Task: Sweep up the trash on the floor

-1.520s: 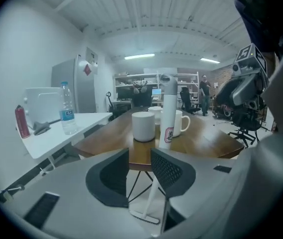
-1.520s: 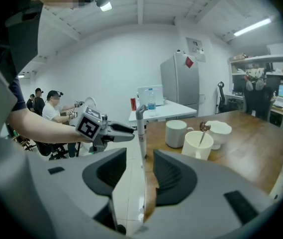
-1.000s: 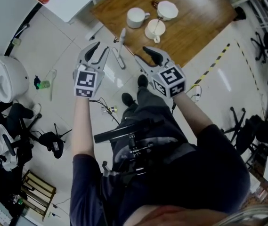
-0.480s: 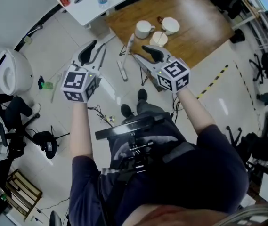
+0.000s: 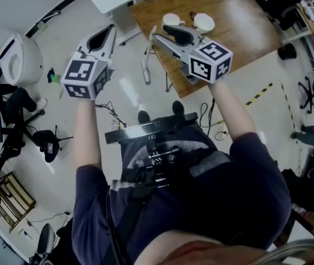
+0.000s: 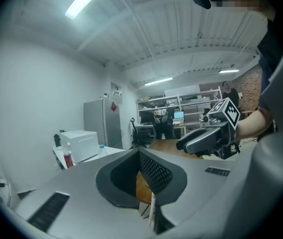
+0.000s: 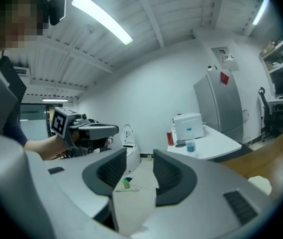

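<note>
So, left gripper (image 5: pixel 110 31): its jaws have just been closing and now meet at the tips with nothing between them. It is held up in the air, pointing nearly level toward the wooden bench (image 5: pixel 239 21).
Right gripper (image 5: pixel 162 35): its jaws stand wide apart with nothing between the pads. It is held up beside the left one, over the near edge of the wooden bench in the head view.
Trash: a small green scrap (image 7: pixel 126 182) and a pale strip (image 7: pixel 126 189) just beside it lie on the light floor (image 5: pixel 63 32).
Trash to right gripper: it shows through the gap between the jaws in the right gripper view, but lies down on the floor, well apart from the pads.
Trash to left gripper: in the head view the green scrap lies left of the marker cube (image 5: pixel 85 77), down on the floor and well apart from the gripper.
Trash to surroundings: it lies near the rounded white machine (image 5: pixel 14 54).
Bench top: the wooden bench carries white cups (image 5: pixel 203 22).
White stick (image 5: pixel 145 65): it slants at the wooden bench's left edge, between the two grippers in the head view. What it is I cannot tell.
White bench (image 7: pixel 216 146): it carries a red can (image 7: pixel 170 138), a clear bottle (image 7: pixel 190 139) and a white box (image 7: pixel 188 125), with a grey fridge (image 7: pixel 221 103) behind.
</note>
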The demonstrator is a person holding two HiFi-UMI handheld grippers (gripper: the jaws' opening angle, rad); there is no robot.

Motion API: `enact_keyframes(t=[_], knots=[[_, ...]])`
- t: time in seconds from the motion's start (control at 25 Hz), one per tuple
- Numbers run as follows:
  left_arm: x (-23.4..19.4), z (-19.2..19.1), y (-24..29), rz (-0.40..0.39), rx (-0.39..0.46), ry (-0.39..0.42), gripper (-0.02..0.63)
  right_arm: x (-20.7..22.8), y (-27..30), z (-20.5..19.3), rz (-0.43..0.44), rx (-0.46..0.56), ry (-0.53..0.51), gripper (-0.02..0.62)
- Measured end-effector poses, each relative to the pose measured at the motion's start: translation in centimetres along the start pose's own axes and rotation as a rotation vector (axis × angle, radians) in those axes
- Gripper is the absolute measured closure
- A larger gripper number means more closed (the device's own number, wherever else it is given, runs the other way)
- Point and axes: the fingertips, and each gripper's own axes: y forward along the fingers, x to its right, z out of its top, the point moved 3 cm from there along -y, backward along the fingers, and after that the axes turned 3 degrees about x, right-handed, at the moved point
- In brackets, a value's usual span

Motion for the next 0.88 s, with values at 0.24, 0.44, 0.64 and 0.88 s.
enact_keyframes(t=[0.24, 0.44, 0.64, 0.88], knots=[[3.2, -0.2, 1.6, 0.111, -0.041, -0.021, 0.604, 1.7, -0.6, 0.1, 0.138, -0.004, 0.0, 0.433], [6.7, -0.2, 2.0, 0.258, -0.073, -0.041, 0.604, 3.1, -1.6, 0.6, 0.328, -0.02, -0.013, 0.443], [8.8, -1.4, 0.5, 0.397, -0.121, -0.072, 0.604, 3.2, -1.0, 0.4, 0.502, -0.039, -0.023, 0.591], [10.3, -3.9, -7.6, 0.64, -0.164, -0.143, 0.604, -3.4, 0.9, -1.3, 0.796, -0.094, 0.007, 0.591]])
